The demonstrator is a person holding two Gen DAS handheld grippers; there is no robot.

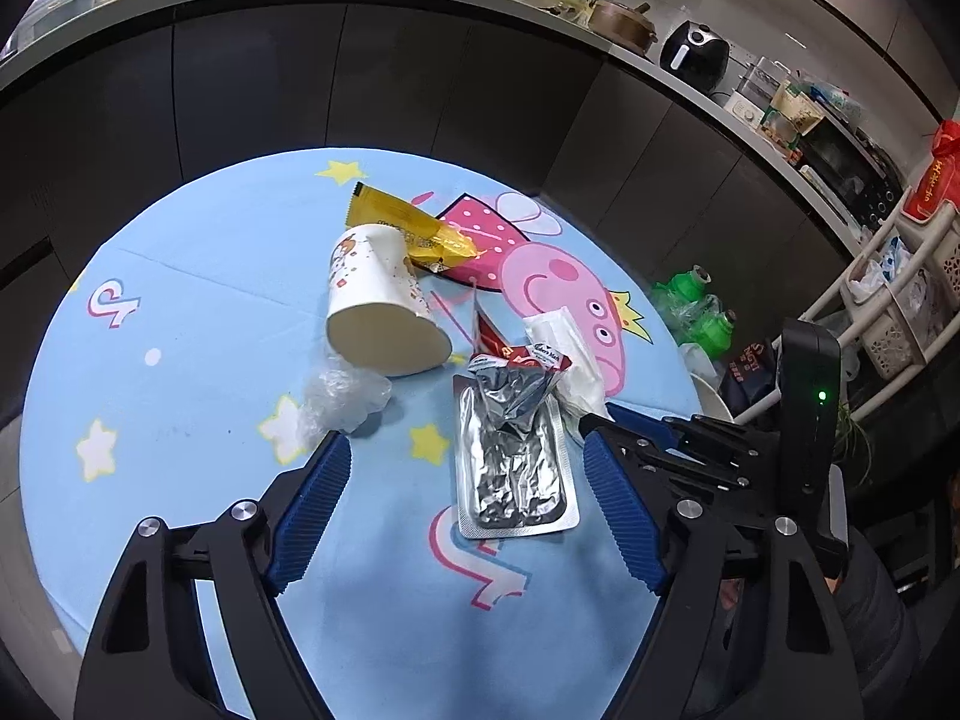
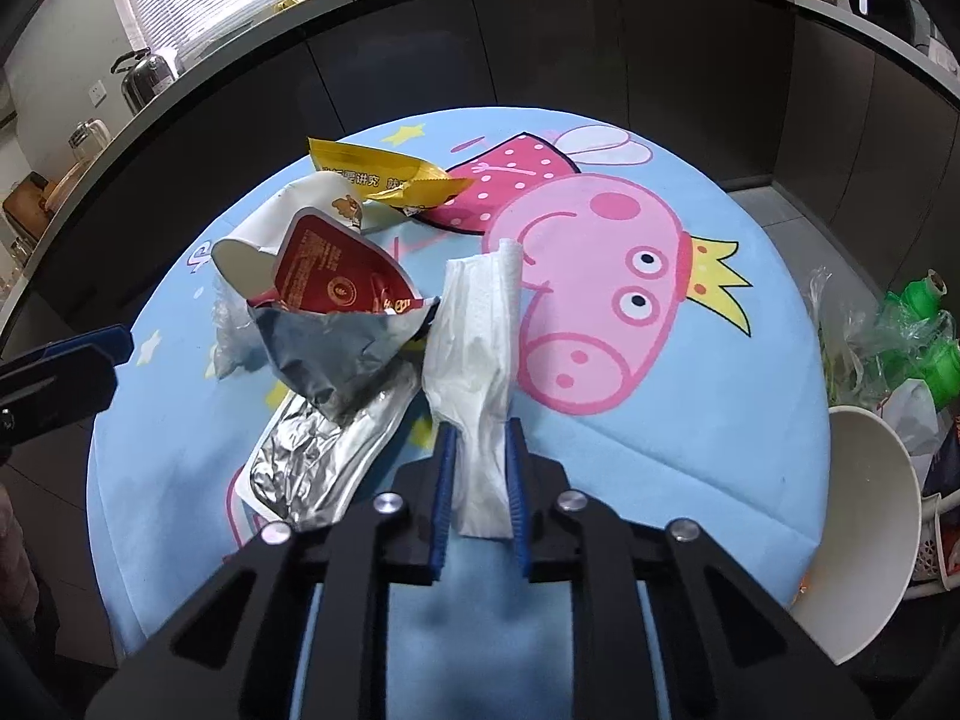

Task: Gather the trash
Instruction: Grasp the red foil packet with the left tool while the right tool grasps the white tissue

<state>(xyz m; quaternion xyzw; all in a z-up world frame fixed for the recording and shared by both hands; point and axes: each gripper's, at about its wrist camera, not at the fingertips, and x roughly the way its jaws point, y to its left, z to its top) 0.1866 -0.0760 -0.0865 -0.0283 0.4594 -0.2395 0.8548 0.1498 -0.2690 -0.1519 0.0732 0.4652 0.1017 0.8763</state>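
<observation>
Right hand-held gripper (image 2: 478,438) pinches the white tissue (image 2: 477,348) on the table (image 2: 690,450).

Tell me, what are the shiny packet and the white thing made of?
Shiny packet: looks like metal foil or foil-lined plastic, silvery, mirror-bright, full of sharp crinkles.
White thing: probably soft tissue paper, matte, with a dimpled pattern and floppy folds, pinched by the right gripper.

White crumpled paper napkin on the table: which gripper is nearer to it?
Right. The right gripper is shut on the white crumpled paper napkin. The left gripper is open, apart from it, straddling the torn silver foil pouch beside it.
</observation>
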